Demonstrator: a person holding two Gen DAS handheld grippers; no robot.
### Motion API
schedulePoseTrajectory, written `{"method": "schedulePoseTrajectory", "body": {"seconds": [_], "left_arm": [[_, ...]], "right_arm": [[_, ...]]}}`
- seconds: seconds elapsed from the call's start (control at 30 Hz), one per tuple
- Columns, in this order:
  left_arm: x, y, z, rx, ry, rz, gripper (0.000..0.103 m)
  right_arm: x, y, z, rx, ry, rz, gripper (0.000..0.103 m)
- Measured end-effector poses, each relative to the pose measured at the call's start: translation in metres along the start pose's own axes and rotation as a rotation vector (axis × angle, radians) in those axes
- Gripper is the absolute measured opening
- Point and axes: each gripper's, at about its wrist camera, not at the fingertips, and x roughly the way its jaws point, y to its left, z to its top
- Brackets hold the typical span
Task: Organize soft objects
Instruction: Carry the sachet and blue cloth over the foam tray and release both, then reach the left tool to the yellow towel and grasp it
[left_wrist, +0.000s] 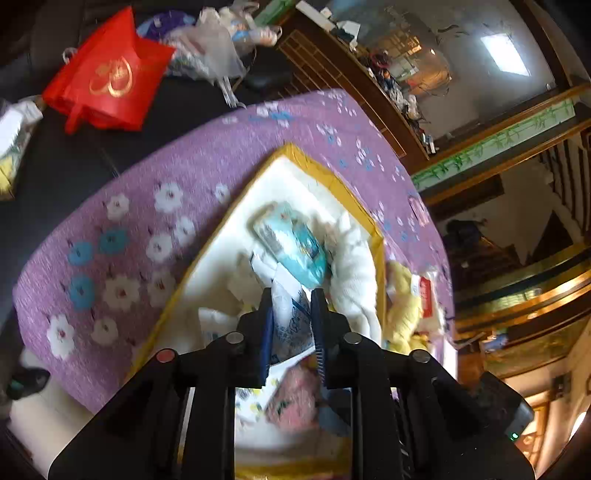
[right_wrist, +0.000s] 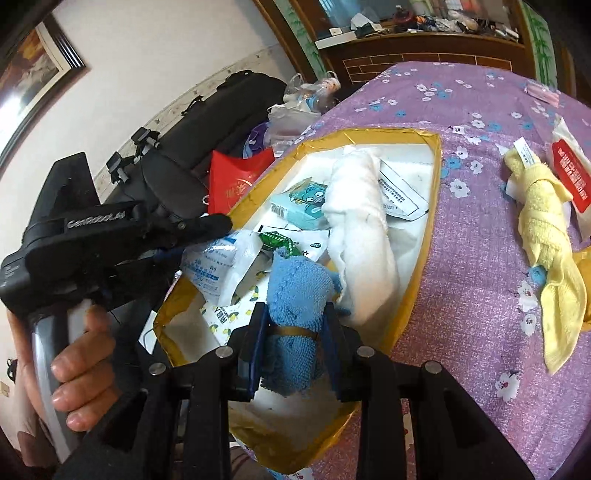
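The right tongs (right_wrist: 293, 341) are pinching a rolled blue towel (right_wrist: 295, 295) over the gold-rimmed box (right_wrist: 436, 177). The left tongs (left_wrist: 291, 321) are pinching a white packet (left_wrist: 290, 317) above that box – its print is too blurred to read. The left handle (right_wrist: 92, 221) is showing "GenRobot.AI".

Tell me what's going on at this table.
A person is sorting soft things into a gold-rimmed white box on a purple flowered tablecloth. The right gripper holds a rolled blue terry towel over the box; the left gripper holds a white printed packet there. A rolled white towel is already inside. A knotted yellow towel still lies outside.
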Motion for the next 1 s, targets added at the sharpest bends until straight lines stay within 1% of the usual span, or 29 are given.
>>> {"method": "schedulePoseTrajectory", "body": {"seconds": [0.03,0.07,0.1,0.13,0.2,0.23,0.27,0.33,0.4,0.43,0.47,0.5,0.53,0.6,0.63,0.67,0.73,0.77,0.83,0.9,0.93,1.0], "left_arm": [[0.001,-0.002,0.001,0.018,-0.011,0.019,0.023],[0.003,-0.003,0.000,0.029,-0.018,0.036,0.030],[0.005,-0.004,0.000,0.039,-0.019,0.048,0.041],[0.007,-0.004,-0.001,0.047,-0.014,0.049,0.045],[0.006,-0.003,-0.004,0.064,-0.028,0.030,0.047],[0.003,-0.003,-0.005,0.071,-0.044,0.029,0.048],[-0.001,-0.004,-0.008,0.083,-0.063,0.031,0.049],[-0.009,-0.008,-0.013,0.100,-0.097,0.036,0.049],[-0.021,-0.015,-0.020,0.147,-0.160,0.043,0.053],[-0.026,-0.020,-0.024,0.171,-0.190,0.044,0.055],[-0.030,-0.025,-0.029,0.202,-0.211,0.052,0.058],[-0.031,-0.029,-0.032,0.218,-0.213,0.064,0.058],[-0.030,-0.034,-0.035,0.239,-0.209,0.084,0.058],[-0.020,-0.043,-0.039,0.304,-0.167,0.114,0.058],[-0.014,-0.044,-0.040,0.315,-0.141,0.126,0.058],[-0.012,-0.043,-0.041,0.303,-0.129,0.122,0.058],[-0.015,-0.044,-0.046,0.274,-0.124,0.080,0.058],[-0.018,-0.047,-0.049,0.277,-0.127,0.049,0.058],[-0.022,-0.062,-0.059,0.329,-0.136,0.022,0.058],[-0.022,-0.079,-0.070,0.377,-0.136,0.024,0.058],[-0.022,-0.086,-0.073,0.387,-0.127,0.016,0.058],[-0.017,-0.102,-0.082,0.409,-0.087,-0.036,0.058]], "right_arm": [[-0.001,0.001,0.000,-0.004,-0.002,0.001,0.030],[-0.001,0.001,0.000,-0.008,-0.007,-0.002,0.032],[-0.001,0.001,-0.001,-0.009,-0.013,-0.006,0.033],[-0.001,0.003,-0.002,-0.007,-0.013,-0.009,0.036],[-0.003,0.006,-0.002,-0.016,-0.018,0.000,0.045],[-0.006,0.007,-0.002,-0.023,-0.029,0.002,0.056],[-0.010,0.008,-0.003,-0.024,-0.047,0.004,0.060],[-0.017,0.008,-0.005,-0.008,-0.065,0.013,0.060],[-0.030,0.008,-0.009,-0.005,-0.091,0.058,0.060],[-0.035,0.008,-0.010,-0.011,-0.105,0.062,0.061],[-0.042,0.007,-0.013,-0.015,-0.123,0.062,0.061],[-0.048,0.006,-0.016,-0.013,-0.137,0.062,0.061],[-0.054,0.002,-0.020,0.000,-0.142,0.066,0.061],[-0.066,-0.007,-0.026,0.030,-0.154,0.079,0.061],[-0.070,-0.011,-0.028,0.042,-0.164,0.075,0.061],[-0.075,-0.014,-0.030,0.052,-0.175,0.067,0.061],[-0.086,-0.024,-0.037,0.075,-0.184,0.040,0.061],[-0.092,-0.031,-0.042,0.095,-0.193,0.031,0.061],[-0.104,-0.044,-0.048,0.127,-0.215,0.022,0.061],[-0.115,-0.059,-0.055,0.165,-0.235,-0.007,0.061],[-0.119,-0.065,-0.057,0.186,-0.237,-0.014,0.061],[-0.128,-0.078,-0.063,0.229,-0.249,-0.005,0.061]]}}
